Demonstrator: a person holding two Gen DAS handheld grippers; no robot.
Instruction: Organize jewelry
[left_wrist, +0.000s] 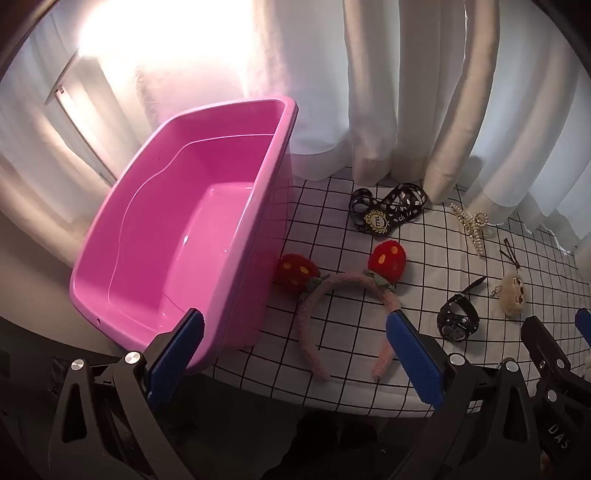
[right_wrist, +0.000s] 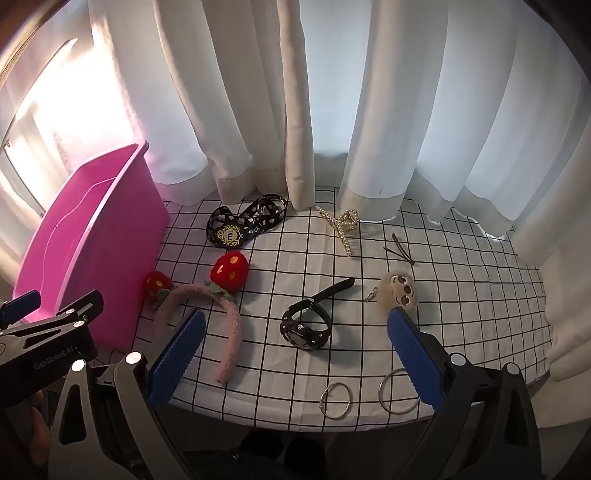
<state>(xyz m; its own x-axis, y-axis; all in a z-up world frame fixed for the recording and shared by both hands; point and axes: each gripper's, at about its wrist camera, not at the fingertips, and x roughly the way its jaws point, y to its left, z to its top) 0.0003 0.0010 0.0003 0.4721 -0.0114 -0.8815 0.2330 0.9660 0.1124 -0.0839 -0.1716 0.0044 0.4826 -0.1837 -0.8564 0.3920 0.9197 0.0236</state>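
An empty pink tub (left_wrist: 166, 240) stands at the table's left end; it also shows in the right wrist view (right_wrist: 85, 243). A pink fuzzy headband with red strawberries (left_wrist: 332, 295) (right_wrist: 221, 310) lies beside it. A black watch (right_wrist: 306, 326) (left_wrist: 458, 321), a pearl claw clip (right_wrist: 343, 225), a black patterned ribbon (right_wrist: 247, 223), a plush face charm (right_wrist: 400, 291), a black hair pin (right_wrist: 400, 251) and two metal rings (right_wrist: 336, 400) lie on the checked cloth. My left gripper (left_wrist: 295, 325) is open over the headband's near side. My right gripper (right_wrist: 295, 325) is open, just above the watch.
White curtains (right_wrist: 295, 110) hang along the table's far edge and touch the cloth. The table's near edge (right_wrist: 295, 424) runs just in front of both grippers. The left gripper's body (right_wrist: 48, 332) shows at the left of the right wrist view.
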